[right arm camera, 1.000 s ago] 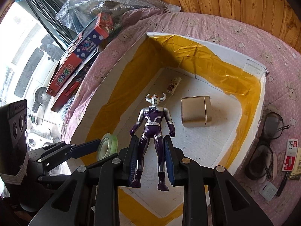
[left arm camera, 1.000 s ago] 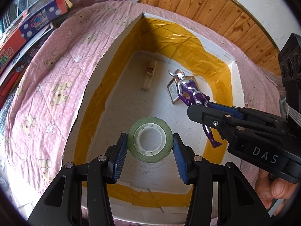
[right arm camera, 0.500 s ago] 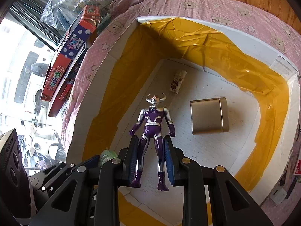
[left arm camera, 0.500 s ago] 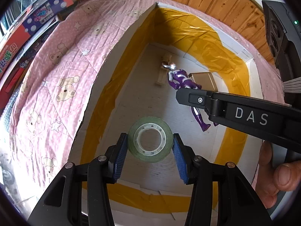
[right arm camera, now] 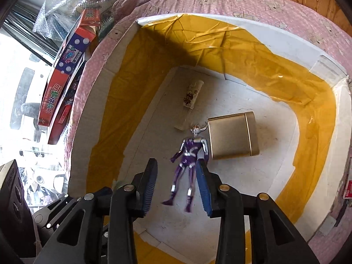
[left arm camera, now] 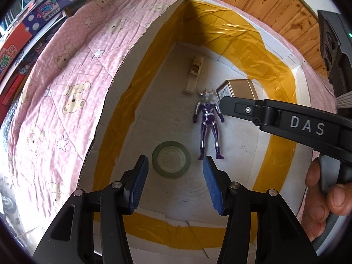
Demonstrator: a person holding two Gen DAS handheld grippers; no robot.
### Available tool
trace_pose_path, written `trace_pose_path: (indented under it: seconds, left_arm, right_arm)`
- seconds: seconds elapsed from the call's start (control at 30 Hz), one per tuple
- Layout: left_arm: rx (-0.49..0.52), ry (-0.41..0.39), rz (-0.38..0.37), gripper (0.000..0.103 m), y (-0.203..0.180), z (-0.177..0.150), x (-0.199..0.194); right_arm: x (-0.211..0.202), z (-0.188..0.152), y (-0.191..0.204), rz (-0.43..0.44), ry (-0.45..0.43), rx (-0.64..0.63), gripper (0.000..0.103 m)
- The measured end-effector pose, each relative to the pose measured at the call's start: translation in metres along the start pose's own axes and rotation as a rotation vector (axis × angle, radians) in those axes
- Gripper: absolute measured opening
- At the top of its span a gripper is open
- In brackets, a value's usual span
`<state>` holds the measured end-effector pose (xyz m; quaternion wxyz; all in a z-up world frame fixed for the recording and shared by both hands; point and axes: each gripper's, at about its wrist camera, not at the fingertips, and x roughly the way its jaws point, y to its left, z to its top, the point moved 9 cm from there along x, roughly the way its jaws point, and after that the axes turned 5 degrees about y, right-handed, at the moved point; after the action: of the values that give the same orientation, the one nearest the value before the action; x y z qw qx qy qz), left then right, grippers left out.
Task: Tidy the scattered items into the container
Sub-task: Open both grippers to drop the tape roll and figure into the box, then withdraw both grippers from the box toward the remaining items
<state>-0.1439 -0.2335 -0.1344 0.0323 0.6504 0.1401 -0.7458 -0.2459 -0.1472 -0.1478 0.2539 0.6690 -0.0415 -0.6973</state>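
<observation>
Pink bear-print quilt (left arm camera: 66, 83) under everything; stack of red and blue game boxes (right arm camera: 66, 74) at its far left edge. White box (left arm camera: 136, 50) with yellow tape lining sits on the quilt, open top. Inside on its floor: gold tin (right arm camera: 231, 138), purple-silver figure (right arm camera: 189, 158) lying on its back just left of the tin, green tape roll (left arm camera: 171, 161) flat near the figure's feet, small printed tube (left arm camera: 194, 70) beyond the figure's head. Left gripper (left arm camera: 175, 184) hangs over the roll, jaws opening, pads clear of it. Right gripper (right arm camera: 176, 187) jaws opening, figure's legs between the pads, no visible contact, nothing held.
</observation>
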Motion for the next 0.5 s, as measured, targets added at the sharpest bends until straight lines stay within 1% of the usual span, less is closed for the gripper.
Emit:
trace_pose_path:
  seconds: [0.17, 0.33, 0.4, 0.5]
  left_arm:
    - [0.01, -0.046, -0.012, 0.055, 0.0, -0.01, -0.023]
    - [0.037, -0.073, -0.007, 0.055, 0.0, -0.025, -0.041]
    - [0.05, -0.081, -0.007, 0.055, -0.002, -0.031, -0.048]
    - [0.067, -0.101, -0.011, 0.055, -0.006, -0.04, -0.058]
  right_arm:
    - [-0.036, -0.014, 0.002, 0.022, -0.089, -0.016, 0.04]
    - [-0.077, -0.035, 0.005, 0.098, -0.174, -0.038, 0.04]
    - [-0.087, -0.043, 0.009, 0.132, -0.195, -0.053, 0.04]
    - [-0.099, -0.066, 0.014, 0.139, -0.22, -0.104, 0.04]
